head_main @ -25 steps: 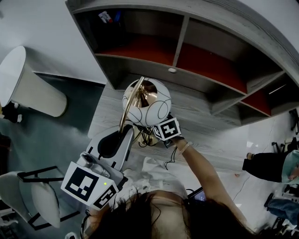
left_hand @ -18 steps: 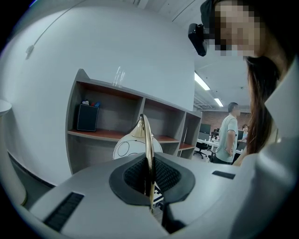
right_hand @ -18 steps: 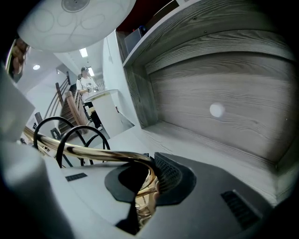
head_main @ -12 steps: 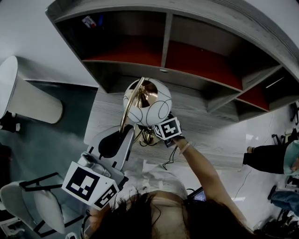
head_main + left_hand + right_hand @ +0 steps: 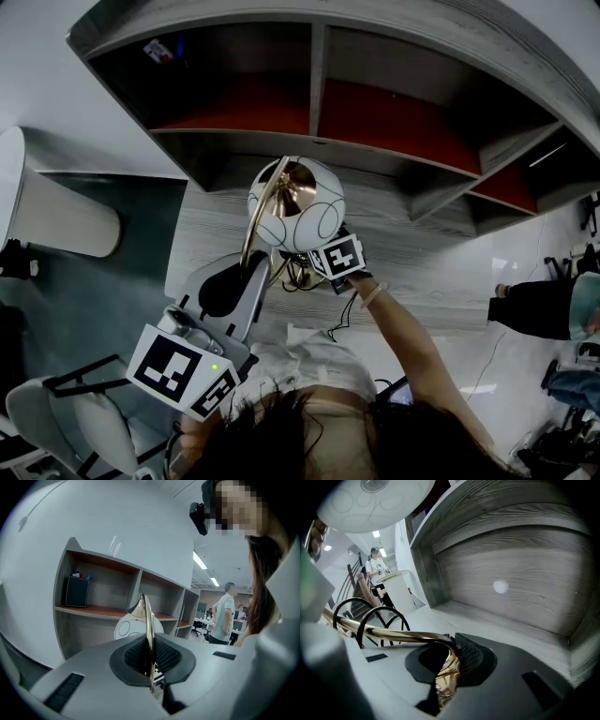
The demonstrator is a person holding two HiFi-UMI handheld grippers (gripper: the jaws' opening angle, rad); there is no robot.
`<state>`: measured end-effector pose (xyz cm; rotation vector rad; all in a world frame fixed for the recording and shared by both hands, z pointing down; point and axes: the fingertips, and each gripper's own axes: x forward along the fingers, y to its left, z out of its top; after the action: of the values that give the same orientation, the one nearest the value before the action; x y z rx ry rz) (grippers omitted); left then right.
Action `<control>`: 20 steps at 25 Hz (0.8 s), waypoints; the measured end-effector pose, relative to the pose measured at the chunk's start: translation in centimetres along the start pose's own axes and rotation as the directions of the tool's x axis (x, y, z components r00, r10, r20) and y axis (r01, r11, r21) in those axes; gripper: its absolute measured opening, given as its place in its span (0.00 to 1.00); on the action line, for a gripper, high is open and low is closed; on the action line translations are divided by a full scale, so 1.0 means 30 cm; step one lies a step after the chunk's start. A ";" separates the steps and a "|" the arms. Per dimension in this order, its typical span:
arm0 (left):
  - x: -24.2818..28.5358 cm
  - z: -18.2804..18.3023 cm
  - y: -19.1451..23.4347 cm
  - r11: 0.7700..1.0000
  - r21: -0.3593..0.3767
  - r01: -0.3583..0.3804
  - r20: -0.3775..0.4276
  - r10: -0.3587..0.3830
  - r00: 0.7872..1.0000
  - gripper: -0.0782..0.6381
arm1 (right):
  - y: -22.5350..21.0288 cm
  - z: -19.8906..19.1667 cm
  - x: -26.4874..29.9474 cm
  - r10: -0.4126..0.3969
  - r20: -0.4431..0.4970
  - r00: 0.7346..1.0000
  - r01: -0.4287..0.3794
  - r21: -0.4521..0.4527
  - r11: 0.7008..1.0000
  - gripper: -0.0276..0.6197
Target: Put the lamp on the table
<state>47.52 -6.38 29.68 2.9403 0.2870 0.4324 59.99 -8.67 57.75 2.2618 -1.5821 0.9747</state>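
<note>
At the left, the left tongs (image 5: 251,270) are clenched on the curved gold stem (image 5: 149,634) of the lamp (image 5: 295,206), which is held over the grey tabletop (image 5: 441,281) before the shelf unit (image 5: 314,103). Its gold base (image 5: 443,677) is gripped by the right tongs (image 5: 307,272).

A grey wood-grain shelf unit (image 5: 316,75) with reddish-brown boards is split by upright dividers into open compartments. In its leftmost compartment a black box-shaped holder (image 5: 77,591) stands upright on the board, with red and blue items poking from its top. A small white round knob (image 5: 500,587) sits on the grey panel below. A white rounded counter (image 5: 56,216) stands on the teal floor (image 5: 103,291), with a black-framed white chair (image 5: 66,427) nearby. Farther off stands a person in a white T-shirt (image 5: 224,613).
</note>
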 end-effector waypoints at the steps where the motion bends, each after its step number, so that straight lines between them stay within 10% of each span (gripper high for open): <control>1: 0.003 -0.002 0.006 1.000 0.000 0.002 -0.003 -0.002 1.000 0.12 | -0.004 -0.001 0.005 -0.003 -0.002 1.000 0.003 0.001 1.000 0.10; 20: 0.120 -0.040 0.022 1.000 -0.013 0.003 -0.059 -0.004 0.998 0.12 | -0.107 -0.046 0.041 -0.010 -0.034 0.999 0.011 0.020 1.000 0.10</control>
<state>50.66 -6.09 31.91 2.9180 0.2955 0.5187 62.57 -7.60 60.18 2.2522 -1.5516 1.0257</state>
